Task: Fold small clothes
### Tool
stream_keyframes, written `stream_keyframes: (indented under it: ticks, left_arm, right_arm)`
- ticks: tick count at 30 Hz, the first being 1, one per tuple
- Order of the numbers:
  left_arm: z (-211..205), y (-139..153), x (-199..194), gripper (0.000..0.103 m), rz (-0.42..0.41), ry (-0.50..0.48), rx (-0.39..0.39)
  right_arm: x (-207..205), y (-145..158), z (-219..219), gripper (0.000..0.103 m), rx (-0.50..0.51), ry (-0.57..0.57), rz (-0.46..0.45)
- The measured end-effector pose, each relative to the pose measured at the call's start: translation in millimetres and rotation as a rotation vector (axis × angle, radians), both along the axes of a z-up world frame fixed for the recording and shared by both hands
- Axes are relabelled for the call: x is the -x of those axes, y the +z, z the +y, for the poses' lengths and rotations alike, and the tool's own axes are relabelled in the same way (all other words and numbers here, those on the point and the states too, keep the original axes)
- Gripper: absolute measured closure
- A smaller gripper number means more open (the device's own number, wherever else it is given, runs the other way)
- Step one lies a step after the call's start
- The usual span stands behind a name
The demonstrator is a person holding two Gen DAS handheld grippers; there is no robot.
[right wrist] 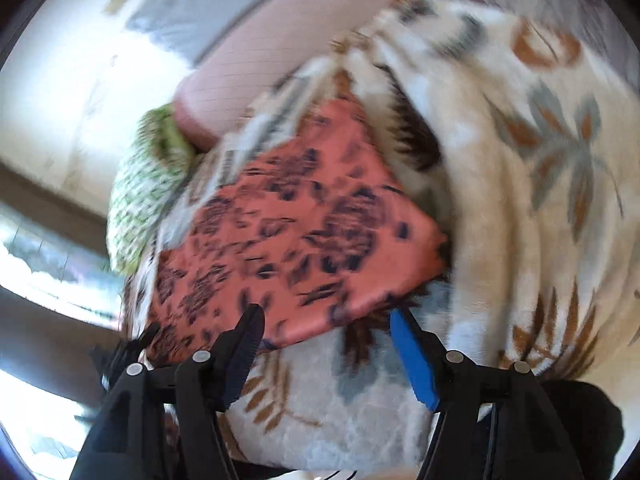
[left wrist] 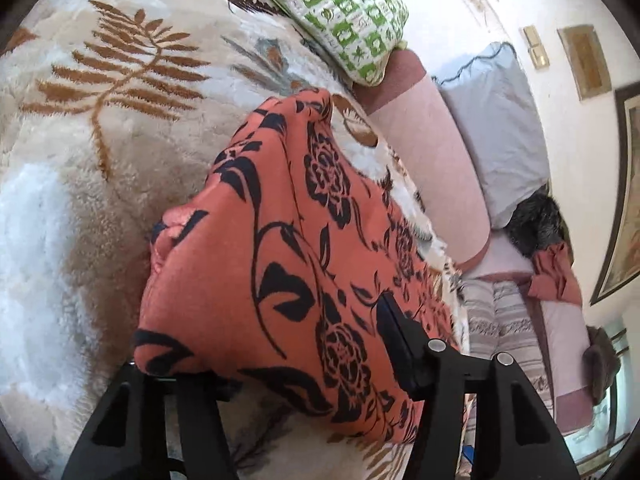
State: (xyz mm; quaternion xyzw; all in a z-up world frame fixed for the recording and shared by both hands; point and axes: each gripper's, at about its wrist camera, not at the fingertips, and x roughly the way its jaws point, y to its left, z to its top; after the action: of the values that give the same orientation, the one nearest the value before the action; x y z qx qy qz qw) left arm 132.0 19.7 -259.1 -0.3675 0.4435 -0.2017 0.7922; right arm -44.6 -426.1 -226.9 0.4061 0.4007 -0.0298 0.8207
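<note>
Right wrist view smeared by motion: print on orange floral cloth [right wrist: 296,240] unreadable, its edges soft. Green checked pillow [right wrist: 140,200] blurred to streaks. Wall and window at left washed out, details lost.

Left wrist view: near end of orange cloth [left wrist: 280,260] drapes over left gripper [left wrist: 276,344]; left finger's tip hidden beneath fabric, pad contact cannot be told. Dark furry heap [left wrist: 536,224] beyond grey pillow [left wrist: 496,128] unidentifiable. Framed picture [left wrist: 624,200] cut by frame edge.

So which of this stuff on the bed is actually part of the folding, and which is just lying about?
Job:
- orange floral garment
- left tongs, open
- right tongs, open

Lying about:
- leaf-print blanket
- green-checked pillow
- pink bolster
- grey pillow
</note>
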Motion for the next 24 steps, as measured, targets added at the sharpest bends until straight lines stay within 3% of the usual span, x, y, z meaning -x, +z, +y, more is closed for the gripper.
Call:
stream_keyframes:
  ticks: [3,4,5,8,11,14,17,18,20,22,24]
  left_arm:
    - [-6,7,1,0.077,-0.062,-0.004,-0.093]
    - [-8,8,0,0.078,-0.08,-0.007,-0.119]
    - [-9,8,0,0.078,-0.091,-0.006,-0.115]
    - [-7,9,2,0.08,-0.111,-0.009,-0.124]
    - [-6,7,2,0.079,-0.115,-0.008,-0.121]
    - [-10,-3,-5,0.062,-0.061,-0.004,-0.11]
    - [-15,-5,-7,0.056,-0.066,-0.006,-0.115]
    - [-19,-3,-8,0.056,-0.081,-0.017,-0.133]
    - [-25,0,-10,0.057,-0.105,-0.03,-0.18]
    - [-28,-1,-14,0.075,-0.116,-0.036,-0.213]
    - [-26,-3,-16,0.079,-0.117,-0.034,-0.206]
  right_arm:
    - [-19,19,25,0.052,0.053,0.066,-0.071]
    - [-31,21,34,0.062,0.074,0.092,-0.079]
    - [-46,22,43,0.066,0.11,0.109,-0.07]
    - [-93,9,68,0.071,0.181,0.197,-0.053]
    - [-135,-5,86,0.073,0.152,0.225,-0.048]
    - [-158,-16,93,0.073,0.133,0.232,-0.054]
    - [-171,-52,101,0.075,0.065,0.279,0.022]
    - [-169,-57,102,0.083,0.087,0.264,-0.01]
    - [-165,-56,103,0.082,0.108,0.268,-0.038]
    - [-167,-55,100,0.082,0.085,0.28,-0.024]
    - [-169,-59,93,0.082,0.027,0.287,-0.018]
